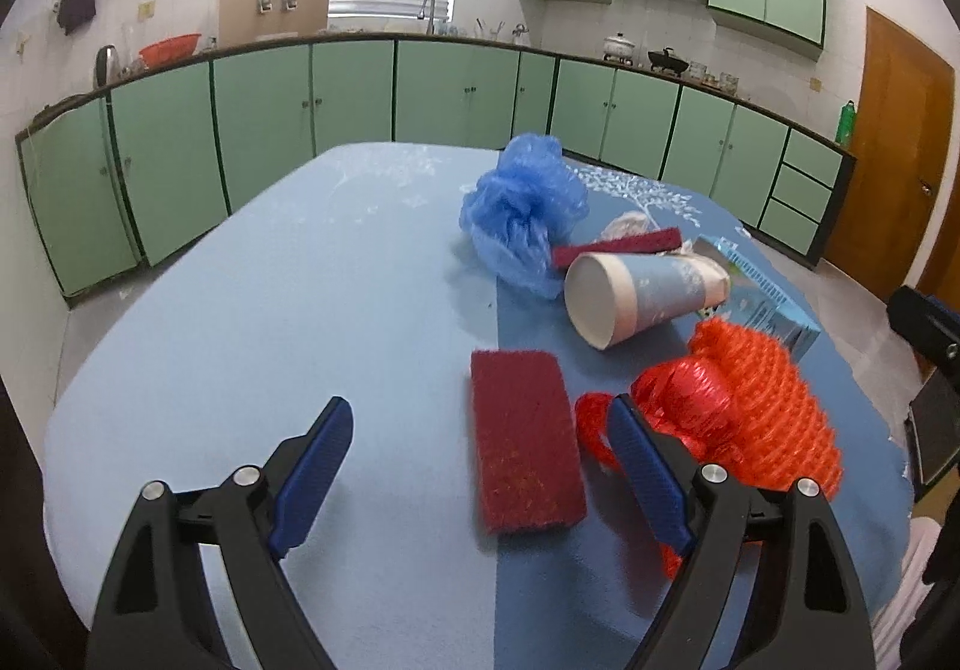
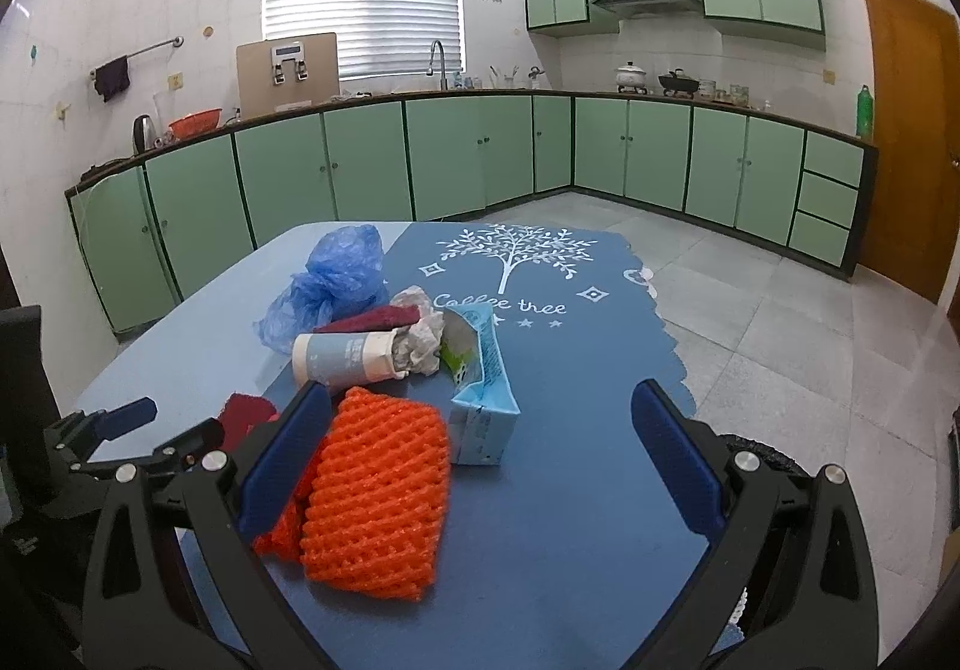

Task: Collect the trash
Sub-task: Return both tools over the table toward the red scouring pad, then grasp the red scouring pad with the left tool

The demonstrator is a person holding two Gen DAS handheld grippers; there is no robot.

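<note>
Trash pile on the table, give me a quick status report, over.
Left hand-held gripper open, empty. Right hand-held gripper open, empty. Orange foam net, red scouring pad, paper cup uncollected on table. Nothing blocking.

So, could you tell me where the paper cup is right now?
The paper cup lies on its side mid-table, between the blue plastic bag and the orange foam net.

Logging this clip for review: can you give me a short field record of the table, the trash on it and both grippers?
surface: table with blue cloth
trash: blue plastic bag, paper cup on its side, orange foam net, opened carton, dark red scouring pad, crumpled paper
left hand-held gripper: open, pad between its fingers, not gripped
right hand-held gripper: open, holding nothing
</note>
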